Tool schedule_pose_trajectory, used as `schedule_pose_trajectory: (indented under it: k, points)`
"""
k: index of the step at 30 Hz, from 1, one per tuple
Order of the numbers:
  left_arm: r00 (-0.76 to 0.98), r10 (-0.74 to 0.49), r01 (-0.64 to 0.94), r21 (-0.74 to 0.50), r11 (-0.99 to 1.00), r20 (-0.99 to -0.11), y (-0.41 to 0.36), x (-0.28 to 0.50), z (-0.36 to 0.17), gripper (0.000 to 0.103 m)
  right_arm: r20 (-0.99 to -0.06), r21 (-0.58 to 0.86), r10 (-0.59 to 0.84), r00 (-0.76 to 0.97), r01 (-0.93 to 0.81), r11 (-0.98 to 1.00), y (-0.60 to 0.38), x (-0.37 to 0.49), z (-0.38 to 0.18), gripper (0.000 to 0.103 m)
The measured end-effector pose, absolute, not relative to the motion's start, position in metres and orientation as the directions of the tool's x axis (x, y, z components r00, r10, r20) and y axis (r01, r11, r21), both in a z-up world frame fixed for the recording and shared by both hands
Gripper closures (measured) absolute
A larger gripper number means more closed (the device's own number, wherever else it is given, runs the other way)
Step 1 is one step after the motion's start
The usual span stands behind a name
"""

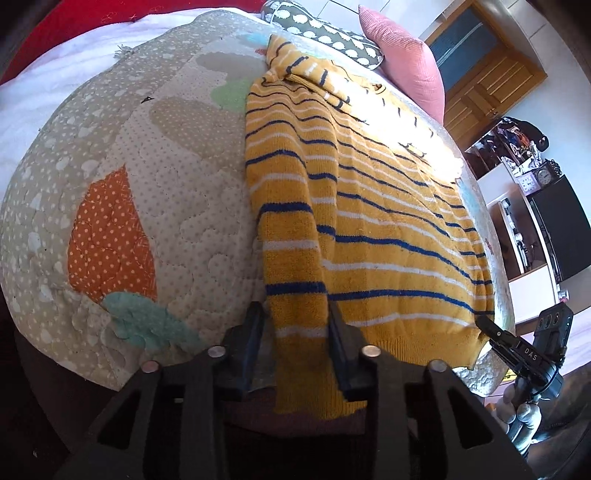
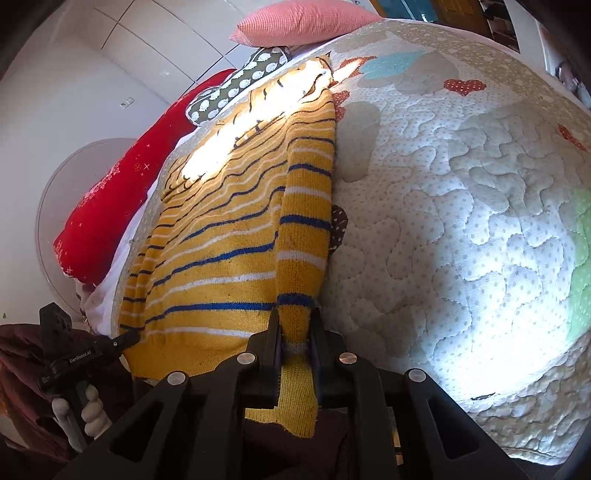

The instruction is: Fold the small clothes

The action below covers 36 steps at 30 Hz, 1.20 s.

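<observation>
A yellow sweater [image 1: 388, 221] with blue and white stripes lies flat on the quilted bedspread [image 1: 166, 192], both sleeves folded down along its sides. In the left wrist view the left sleeve [image 1: 291, 236] runs between the fingers of my left gripper [image 1: 297, 314], which stand apart and do not squeeze it. In the right wrist view my right gripper [image 2: 295, 321] is shut on the right sleeve [image 2: 306, 229] near its cuff, the knit bunched between the pads. Each gripper shows in the other's view at the sweater's hem corners: the right gripper [image 1: 517, 343], the left gripper [image 2: 92, 350].
A pink pillow [image 1: 406, 62] and a dotted grey pillow [image 1: 325, 33] lie at the bed's head, a red cushion [image 2: 122, 188] along the far side. A white shelf with clocks [image 1: 532, 181] and a wooden door [image 1: 487, 81] stand beyond the bed.
</observation>
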<state>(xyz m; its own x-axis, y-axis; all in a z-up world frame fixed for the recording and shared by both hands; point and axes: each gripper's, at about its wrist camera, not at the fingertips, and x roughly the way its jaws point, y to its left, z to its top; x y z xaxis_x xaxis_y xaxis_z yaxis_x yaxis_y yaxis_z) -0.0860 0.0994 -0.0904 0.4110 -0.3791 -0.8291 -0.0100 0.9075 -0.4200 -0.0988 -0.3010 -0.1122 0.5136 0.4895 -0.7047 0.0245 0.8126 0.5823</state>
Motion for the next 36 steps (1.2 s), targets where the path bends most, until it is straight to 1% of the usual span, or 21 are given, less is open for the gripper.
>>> schedule_pose_trajectory:
  k: [1, 3, 5, 7, 10, 15, 16, 17, 18, 19, 20, 21, 25, 28, 31, 36]
  points:
    - [0.412, -0.386, -0.004, -0.425, 0.905, -0.826, 0.099, -0.087, -0.091, 0.054, -0.705, 0.582, 0.490, 0.513, 0.024, 0.813, -0.301, -0.100, -0.112, 0.086]
    - [0.407, -0.408, 0.008, -0.443, 0.896, -0.817, 0.096, -0.088, -0.094, 0.050, -0.699, 0.597, 0.503, 0.508, 0.027, 0.802, -0.301, -0.103, -0.115, 0.080]
    - [0.406, -0.425, 0.033, -0.452, 0.892, -0.809, 0.090, -0.090, -0.094, 0.041, -0.689, 0.614, 0.519, 0.506, 0.028, 0.789, -0.302, -0.106, -0.117, 0.077]
    - [0.409, -0.431, 0.059, -0.448, 0.892, -0.804, 0.083, -0.090, -0.095, 0.037, -0.691, 0.619, 0.524, 0.499, 0.033, 0.785, -0.301, -0.109, -0.119, 0.076]
    - [0.402, -0.410, 0.100, -0.405, 0.909, -0.819, 0.068, -0.087, -0.094, 0.036, -0.696, 0.613, 0.522, 0.493, 0.027, 0.790, -0.296, -0.111, -0.118, 0.073]
    - [0.387, -0.353, 0.100, -0.342, 0.935, -0.852, 0.056, -0.081, -0.098, 0.036, -0.716, 0.592, 0.525, 0.461, 0.001, 0.806, -0.282, -0.109, -0.124, 0.062]
    - [0.387, -0.332, 0.094, -0.322, 0.942, -0.860, 0.056, -0.081, -0.098, 0.045, -0.720, 0.587, 0.521, 0.459, 0.001, 0.810, -0.279, -0.109, -0.125, 0.061]
    - [0.386, -0.307, 0.090, -0.296, 0.951, -0.870, 0.055, -0.081, -0.098, 0.066, -0.723, 0.580, 0.514, 0.462, 0.002, 0.814, -0.277, -0.108, -0.126, 0.061]
    - [0.385, -0.285, 0.089, -0.272, 0.958, -0.878, 0.056, -0.081, -0.098, 0.076, -0.722, 0.580, 0.513, 0.464, 0.003, 0.815, -0.276, -0.108, -0.127, 0.060]
    - [0.381, -0.294, 0.089, -0.281, 0.956, -0.877, 0.059, -0.081, -0.096, 0.088, -0.721, 0.583, 0.514, 0.464, 0.005, 0.813, -0.276, -0.108, -0.127, 0.062]
    - [0.376, -0.326, 0.083, -0.319, 0.944, -0.867, 0.064, -0.082, -0.094, 0.091, -0.720, 0.584, 0.514, 0.466, 0.007, 0.812, -0.278, -0.108, -0.127, 0.076]
    - [0.377, -0.355, 0.076, -0.353, 0.932, -0.856, 0.069, -0.083, -0.090, 0.092, -0.718, 0.587, 0.517, 0.467, 0.006, 0.810, -0.278, -0.108, -0.125, 0.088]
    - [0.426, -0.396, 0.079, -0.402, 0.912, -0.814, 0.079, -0.088, -0.064, 0.092, -0.678, 0.619, 0.549, 0.489, -0.024, 0.785, -0.280, -0.112, -0.111, 0.091]
    - [0.459, -0.423, 0.094, -0.431, 0.898, -0.781, 0.083, -0.087, -0.043, 0.092, -0.649, 0.625, 0.558, 0.516, -0.057, 0.779, -0.278, -0.113, -0.091, 0.091]
    - [0.476, -0.460, 0.107, -0.470, 0.876, -0.749, 0.088, -0.078, -0.027, 0.092, -0.601, 0.653, 0.590, 0.538, -0.095, 0.751, -0.279, -0.108, -0.069, 0.091]
    - [0.511, -0.454, 0.105, -0.471, 0.876, -0.730, 0.088, -0.044, -0.010, 0.092, -0.530, 0.704, 0.632, 0.566, -0.122, 0.700, -0.286, -0.080, -0.043, 0.091]
